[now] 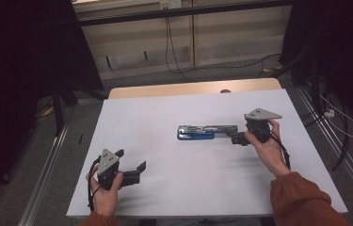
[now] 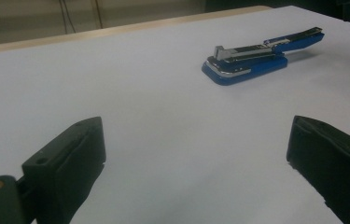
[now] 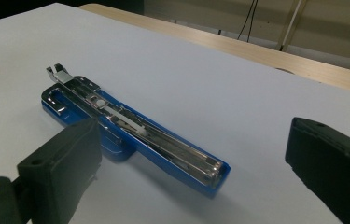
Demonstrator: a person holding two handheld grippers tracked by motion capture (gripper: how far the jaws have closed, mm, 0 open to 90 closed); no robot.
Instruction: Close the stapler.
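Blue stapler (image 1: 207,132) is found lying opened out flat near the middle of the white table (image 1: 164,188). The right claw (image 1: 238,138) is held spread at its far end; the left claw (image 1: 134,172) is held spread, well apart. A slip is judged likely if the smooth metal magazine (image 3: 163,140) is pinched off-centre.

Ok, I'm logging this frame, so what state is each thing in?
Stapler: swung open flat on the table, metal staple channel exposed, nothing gripping it.
Left tool: open, holding nothing, away from the stapler.
Right tool: open, holding nothing, at the stapler's end.
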